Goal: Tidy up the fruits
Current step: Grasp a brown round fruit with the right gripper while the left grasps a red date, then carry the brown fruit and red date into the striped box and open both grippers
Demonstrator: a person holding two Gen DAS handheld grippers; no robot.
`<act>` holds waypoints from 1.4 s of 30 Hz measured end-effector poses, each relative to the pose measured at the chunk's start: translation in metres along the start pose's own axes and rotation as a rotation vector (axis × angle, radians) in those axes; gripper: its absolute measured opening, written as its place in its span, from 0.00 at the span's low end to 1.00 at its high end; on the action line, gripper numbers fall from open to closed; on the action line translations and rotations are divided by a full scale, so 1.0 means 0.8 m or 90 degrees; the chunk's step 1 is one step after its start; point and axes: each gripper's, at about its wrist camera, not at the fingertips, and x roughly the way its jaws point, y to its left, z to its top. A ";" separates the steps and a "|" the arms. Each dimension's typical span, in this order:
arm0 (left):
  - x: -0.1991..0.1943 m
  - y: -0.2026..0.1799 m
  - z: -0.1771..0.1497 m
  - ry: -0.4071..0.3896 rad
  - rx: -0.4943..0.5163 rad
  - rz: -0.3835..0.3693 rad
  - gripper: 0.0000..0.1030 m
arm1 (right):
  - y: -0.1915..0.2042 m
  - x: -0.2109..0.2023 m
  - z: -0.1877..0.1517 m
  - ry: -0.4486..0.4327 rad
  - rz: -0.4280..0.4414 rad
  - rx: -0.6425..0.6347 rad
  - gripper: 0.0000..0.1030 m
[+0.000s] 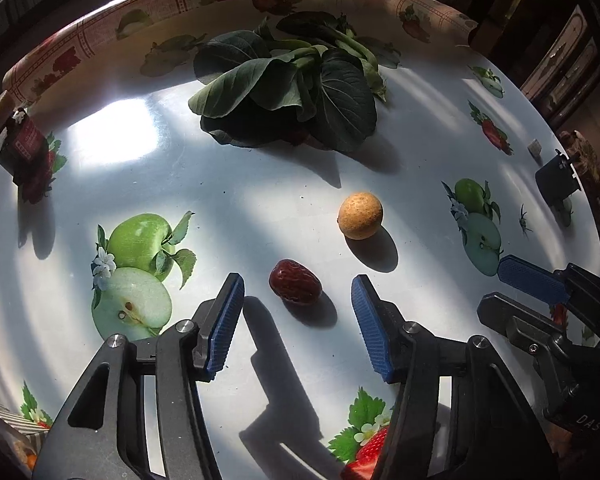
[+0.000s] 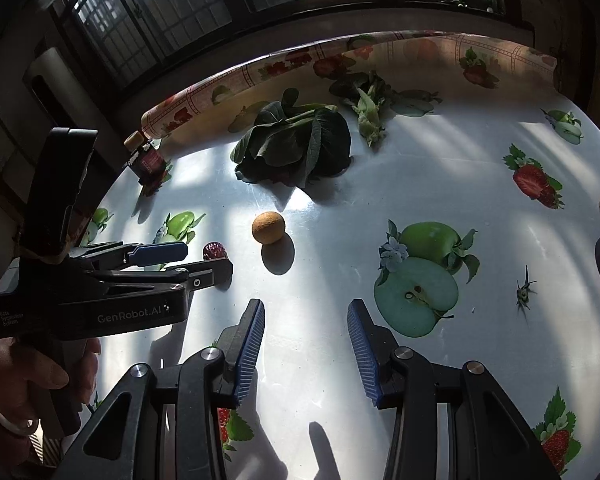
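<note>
On the desk [image 1: 260, 208]: leafy greens [image 1: 292, 88] far back, round tan fruit [image 1: 360, 216] mid-desk.
Red date [image 1: 295, 282]: just ahead of the left gripper [image 1: 298, 320], between its tips, long axis crosswise.
Jaws: both released; right gripper [image 2: 306, 344] farther off.
Hidden: date half-covered in right view.

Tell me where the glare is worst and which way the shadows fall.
Left wrist view: a blown-out sun patch on the tablecloth; the red date and round tan fruit cast hard shadows down-right. Right wrist view: softer window-bar streaks, tan fruit's shadow toward the camera; edges curve from fisheye.
</note>
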 end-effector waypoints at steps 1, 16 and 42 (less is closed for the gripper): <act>-0.001 0.000 0.002 -0.012 0.007 0.010 0.34 | 0.000 0.004 0.003 0.001 0.002 0.000 0.41; -0.021 0.047 -0.015 -0.007 -0.041 0.042 0.25 | 0.041 0.093 0.059 0.028 0.024 -0.065 0.40; -0.136 0.076 -0.119 -0.060 -0.086 0.107 0.25 | 0.134 -0.006 -0.024 0.016 0.053 -0.107 0.27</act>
